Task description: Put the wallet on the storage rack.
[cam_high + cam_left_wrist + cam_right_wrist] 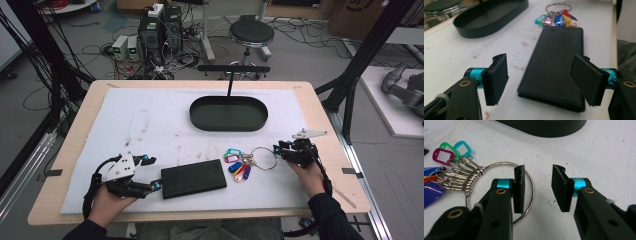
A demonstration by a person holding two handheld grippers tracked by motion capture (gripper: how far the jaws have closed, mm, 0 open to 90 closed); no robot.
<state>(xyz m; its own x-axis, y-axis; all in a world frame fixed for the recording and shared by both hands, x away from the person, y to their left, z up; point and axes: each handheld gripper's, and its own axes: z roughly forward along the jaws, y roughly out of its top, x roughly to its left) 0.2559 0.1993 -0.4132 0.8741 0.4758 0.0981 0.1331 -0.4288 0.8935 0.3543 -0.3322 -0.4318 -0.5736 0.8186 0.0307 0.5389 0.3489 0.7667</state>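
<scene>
One matte black flat wallet, one metal key ring with coloured plastic tags; left tongs and right tongs both open, gripping nothing.

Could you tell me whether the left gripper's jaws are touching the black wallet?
Apart: in the left gripper view, the left gripper stands open, bare gaps separating both pads from the wallet.

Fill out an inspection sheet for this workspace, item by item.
Surface: wooden table under a white mat, scuffed and stained.
Job's things: black wallet lying flat; key ring with coloured tags beside it; empty black oval tray farther back.
Clutter: nothing seen.
Grippers: left gripper open, jaws either side of the wallet's near end, not touching; right gripper open, one jaw over the ring's wire.
Cables: one trails from each gripper.
Surroundings: stool, electronics boxes, floor wiring.
</scene>
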